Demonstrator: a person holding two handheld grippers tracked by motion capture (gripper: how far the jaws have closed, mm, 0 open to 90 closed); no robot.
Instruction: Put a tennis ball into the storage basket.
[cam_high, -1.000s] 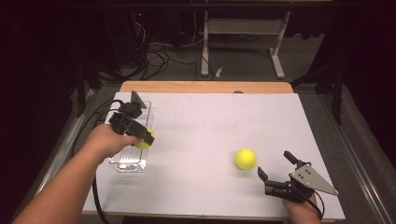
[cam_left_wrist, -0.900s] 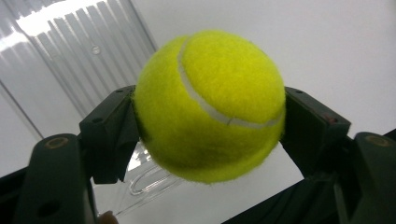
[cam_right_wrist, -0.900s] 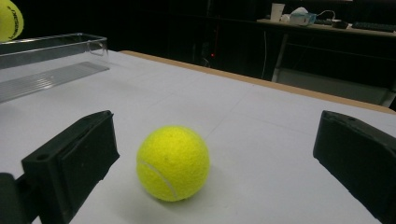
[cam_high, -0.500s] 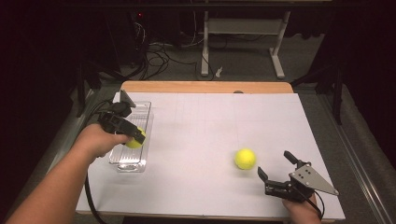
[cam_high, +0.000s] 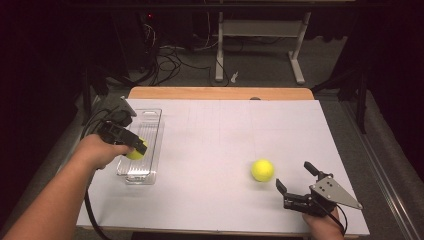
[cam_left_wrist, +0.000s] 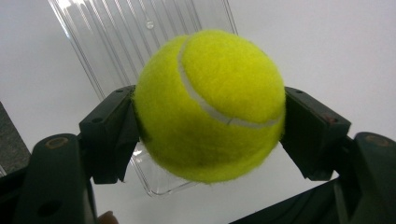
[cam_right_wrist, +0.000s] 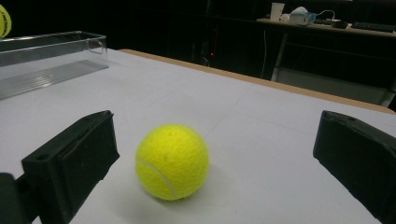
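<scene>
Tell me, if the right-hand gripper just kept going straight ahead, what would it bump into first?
Probably the loose tennis ball on the table: it lies just ahead, between the right gripper's open fingers.

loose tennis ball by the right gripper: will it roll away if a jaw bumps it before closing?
Probably. The loose ball is round and sits free on the flat white table, so a one-sided nudge should send it rolling. Its felt looks grippy; the other ball sits firm in the left gripper. The right gripper stands wide open.
</scene>
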